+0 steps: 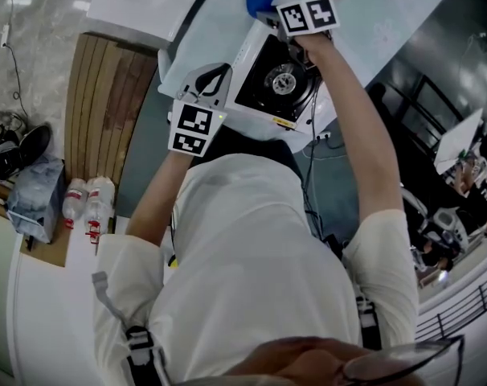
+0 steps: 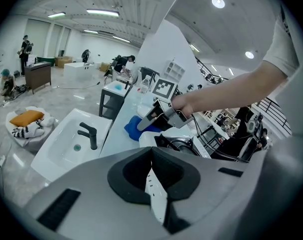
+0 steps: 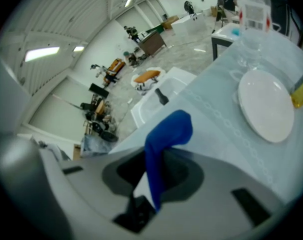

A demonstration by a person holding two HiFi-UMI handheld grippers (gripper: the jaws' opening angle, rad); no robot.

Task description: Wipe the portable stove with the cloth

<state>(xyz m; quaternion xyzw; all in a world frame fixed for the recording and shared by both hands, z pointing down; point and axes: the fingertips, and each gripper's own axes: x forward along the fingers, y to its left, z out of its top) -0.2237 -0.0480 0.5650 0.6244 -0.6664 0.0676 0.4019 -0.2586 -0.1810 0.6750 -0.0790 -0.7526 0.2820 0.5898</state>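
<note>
The portable stove (image 1: 263, 103), white with a black top and a round burner (image 1: 282, 79), sits on the pale table (image 1: 227, 14). My left gripper (image 1: 218, 83) is at the stove's left edge; in the left gripper view its jaws (image 2: 156, 196) are shut on a white strip of that edge. My right gripper (image 1: 268, 16) is at the stove's far corner, shut on the blue cloth (image 1: 259, 0). The cloth (image 3: 164, 144) sticks up from between the jaws in the right gripper view. From the left gripper view, the right gripper (image 2: 147, 121) and cloth (image 2: 133, 127) hang over the stove's far side.
A white plate (image 3: 264, 106) and a yellow object (image 3: 301, 94) lie on the table beyond the cloth. A white sink with a black tap (image 2: 74, 139) stands left of the table. Slatted wood (image 1: 107, 95) and water bottles (image 1: 87, 203) are on the floor to my left.
</note>
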